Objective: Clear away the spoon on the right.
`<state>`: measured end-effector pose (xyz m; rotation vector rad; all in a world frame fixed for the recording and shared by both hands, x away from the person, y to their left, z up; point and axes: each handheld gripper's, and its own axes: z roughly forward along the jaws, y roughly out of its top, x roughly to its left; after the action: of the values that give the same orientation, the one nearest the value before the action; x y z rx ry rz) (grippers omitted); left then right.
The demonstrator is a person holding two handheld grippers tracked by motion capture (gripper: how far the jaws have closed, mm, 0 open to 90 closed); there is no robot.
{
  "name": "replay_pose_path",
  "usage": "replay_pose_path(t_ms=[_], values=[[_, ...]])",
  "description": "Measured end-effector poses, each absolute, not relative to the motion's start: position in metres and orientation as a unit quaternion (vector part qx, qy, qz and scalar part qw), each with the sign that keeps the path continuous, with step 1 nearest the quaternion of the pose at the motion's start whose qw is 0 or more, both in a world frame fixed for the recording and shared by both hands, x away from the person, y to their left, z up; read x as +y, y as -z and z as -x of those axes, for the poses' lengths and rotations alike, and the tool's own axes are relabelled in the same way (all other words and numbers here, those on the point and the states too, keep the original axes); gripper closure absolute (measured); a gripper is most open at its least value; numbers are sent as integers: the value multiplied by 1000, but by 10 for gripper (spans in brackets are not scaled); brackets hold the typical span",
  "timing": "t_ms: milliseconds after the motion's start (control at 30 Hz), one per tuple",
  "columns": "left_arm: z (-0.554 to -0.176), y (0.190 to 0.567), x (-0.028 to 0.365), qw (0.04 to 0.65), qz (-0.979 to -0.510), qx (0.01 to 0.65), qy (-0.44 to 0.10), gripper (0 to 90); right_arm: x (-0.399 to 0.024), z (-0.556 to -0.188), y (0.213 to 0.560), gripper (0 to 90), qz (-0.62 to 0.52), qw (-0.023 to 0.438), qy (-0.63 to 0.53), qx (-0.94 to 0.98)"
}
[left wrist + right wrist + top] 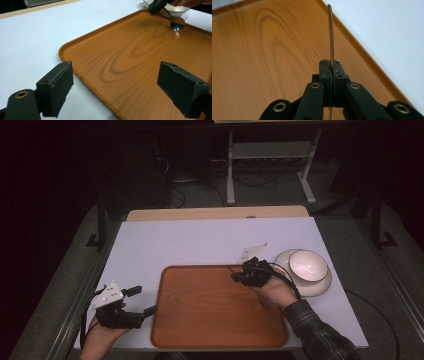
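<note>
The spoon is pinched edge-on by the right gripper's fingers above the wooden tray, while the left gripper's fingers stand spread wide.

Bowl cut off by the left gripper view's top edge.

No text, label, brand or number can be read here. The surfaces in view are plain.
</note>
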<state>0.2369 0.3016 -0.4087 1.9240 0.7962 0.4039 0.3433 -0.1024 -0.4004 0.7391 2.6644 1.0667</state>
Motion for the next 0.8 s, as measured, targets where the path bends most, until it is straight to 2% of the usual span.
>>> replay_pose_path(t_ms=[567,800], values=[[-237,409,301,488,-792,326,-164,131,-83,-339,428,872,-222,73,-299,925],[-237,409,301,488,-792,327,-165,131,-82,-339,433,824,-223,68,-289,929]])
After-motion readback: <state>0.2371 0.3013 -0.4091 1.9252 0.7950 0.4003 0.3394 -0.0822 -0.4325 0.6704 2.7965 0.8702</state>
